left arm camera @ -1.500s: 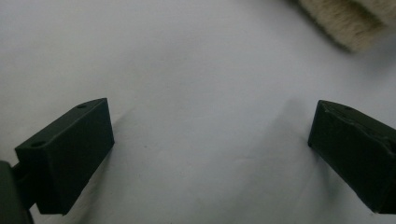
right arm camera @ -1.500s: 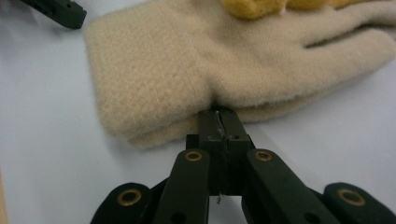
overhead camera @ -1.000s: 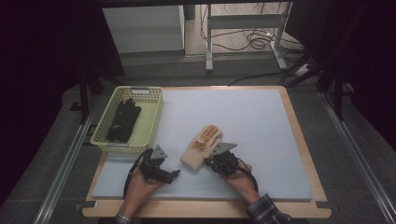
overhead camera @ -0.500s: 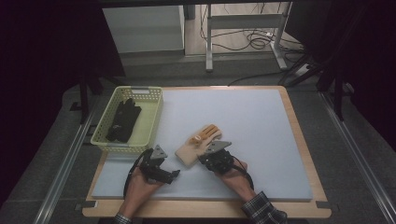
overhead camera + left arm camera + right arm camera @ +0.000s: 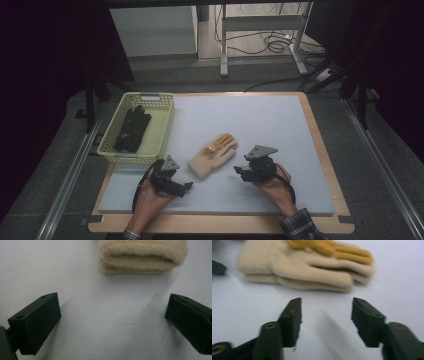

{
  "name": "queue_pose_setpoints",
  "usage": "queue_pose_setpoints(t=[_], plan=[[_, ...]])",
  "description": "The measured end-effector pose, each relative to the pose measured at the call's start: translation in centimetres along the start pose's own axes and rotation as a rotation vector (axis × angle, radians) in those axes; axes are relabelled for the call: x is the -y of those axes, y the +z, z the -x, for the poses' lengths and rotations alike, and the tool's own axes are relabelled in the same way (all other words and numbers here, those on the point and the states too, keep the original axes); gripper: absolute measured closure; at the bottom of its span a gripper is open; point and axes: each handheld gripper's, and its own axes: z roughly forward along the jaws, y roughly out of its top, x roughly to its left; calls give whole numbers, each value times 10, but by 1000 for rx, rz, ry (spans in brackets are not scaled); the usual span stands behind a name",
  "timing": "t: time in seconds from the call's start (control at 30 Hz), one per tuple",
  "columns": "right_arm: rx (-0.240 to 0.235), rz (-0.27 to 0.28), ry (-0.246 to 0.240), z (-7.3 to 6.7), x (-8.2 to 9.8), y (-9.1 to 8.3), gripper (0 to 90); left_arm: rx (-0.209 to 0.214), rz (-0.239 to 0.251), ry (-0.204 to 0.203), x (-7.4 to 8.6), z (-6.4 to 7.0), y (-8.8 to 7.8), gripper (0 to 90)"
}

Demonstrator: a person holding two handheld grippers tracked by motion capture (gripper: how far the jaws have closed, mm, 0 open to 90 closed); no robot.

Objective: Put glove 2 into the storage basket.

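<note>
A pair of beige knit gloves with orange-yellow fingers (image 5: 212,156) lies stacked flat on the pale blue mat (image 5: 260,120). In the high view my left gripper (image 5: 186,186) rests just left of the cuff, pointing at it. In the left gripper view its jaws stand wide apart, my left gripper (image 5: 112,320) being open, with the cuff (image 5: 142,256) a short way ahead. My right gripper (image 5: 239,173) sits to the right of the gloves, apart from them. Its jaws have just been opening; nothing lies between them in the right gripper view, where my right gripper (image 5: 327,312) faces the gloves (image 5: 307,267).
A pale green basket (image 5: 162,132) stands at the mat's left back corner with black gloves (image 5: 132,129) inside. The wooden table edge (image 5: 320,150) frames the mat. Metal rails run along both sides of the table.
My right gripper has let go of the gloves, opened, and drawn back to the right. The gloves now lie free on the mat. The left gripper has stayed put.
</note>
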Motion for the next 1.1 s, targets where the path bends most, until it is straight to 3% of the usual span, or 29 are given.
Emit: queue_pose_setpoints(t=[0.23,0.57,0.67,0.73,1.1], plan=[[62,-3,52,23,18,-17,251,1,-3,0,0,0,0,2],[125,-28,101,41,45,-24,212,-1,-3,-2,-1,0,0,2],[127,-55,105,43,51,-20,182,0,-2,-3,0,0,0,2],[109,-53,144,48,53,-19,166,1,-1,-4,0,0,0,2],[119,-50,138,47,54,-19,156,4,-1,-6,-1,0,0,5]])
